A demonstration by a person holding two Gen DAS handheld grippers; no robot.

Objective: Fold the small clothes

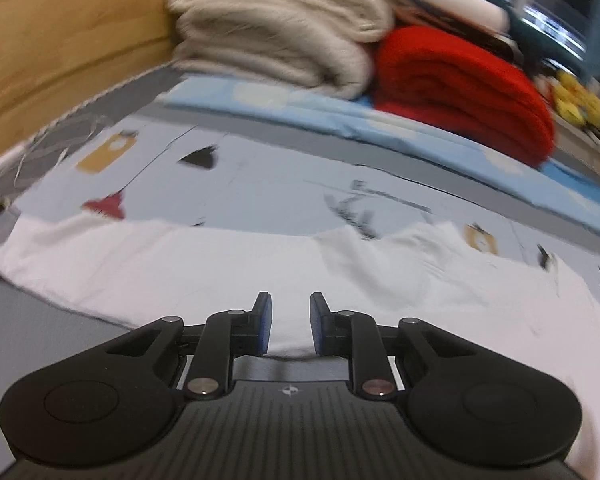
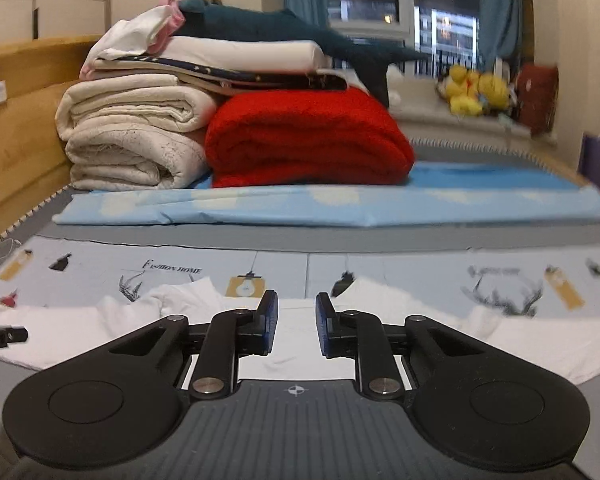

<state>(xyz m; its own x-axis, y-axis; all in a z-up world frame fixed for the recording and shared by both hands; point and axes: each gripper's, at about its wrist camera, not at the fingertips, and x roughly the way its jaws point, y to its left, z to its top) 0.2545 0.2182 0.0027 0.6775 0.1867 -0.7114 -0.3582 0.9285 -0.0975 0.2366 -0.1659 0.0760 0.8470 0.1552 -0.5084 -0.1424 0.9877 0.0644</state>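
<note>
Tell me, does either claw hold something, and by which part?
Nothing is held yet: left claw and right claw are open at the near edge of the white garment.

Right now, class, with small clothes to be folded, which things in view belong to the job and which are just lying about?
Belongs to the job:
- white garment, spread flat
- left gripper
- right gripper

Just lying about:
- red blanket
- cream quilt
- light blue sheet
- yellow plush toys
- printed bed cover
</note>
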